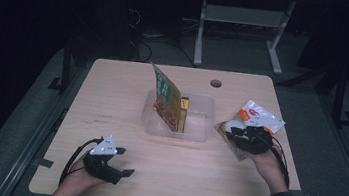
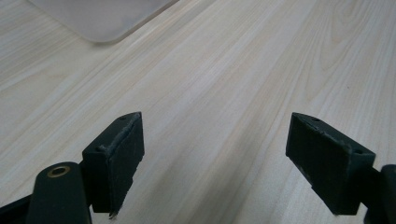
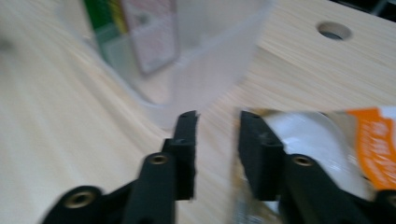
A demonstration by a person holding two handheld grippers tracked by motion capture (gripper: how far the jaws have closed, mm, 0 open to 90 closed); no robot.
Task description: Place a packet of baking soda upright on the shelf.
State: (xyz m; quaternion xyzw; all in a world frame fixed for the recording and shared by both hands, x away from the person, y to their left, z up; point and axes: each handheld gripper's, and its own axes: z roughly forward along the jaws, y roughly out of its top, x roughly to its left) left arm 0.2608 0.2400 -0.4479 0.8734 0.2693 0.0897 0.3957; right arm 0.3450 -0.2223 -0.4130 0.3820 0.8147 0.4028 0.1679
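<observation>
In front of you on the wooden table (image 1: 112, 95), a clear plastic bin (image 1: 198, 131) holds an upright green packet (image 1: 165, 94) and a slim yellow box (image 1: 183, 113).

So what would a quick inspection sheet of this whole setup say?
Surface: pale wooden table with a round hole near the far edge.
Job's things: white and orange packet at the table's right; clear tub mid-table with a green packet upright inside.
Clutter: nothing seen.
Grippers: left gripper low over bare wood, fingers wide apart, nothing between them; right gripper at the white packet's edge, fingers narrowed with a gap; grip unclear.
Cables: black cable trailing from the left gripper.
Surroundings: dark room, grey floor, a desk frame beyond.
</observation>
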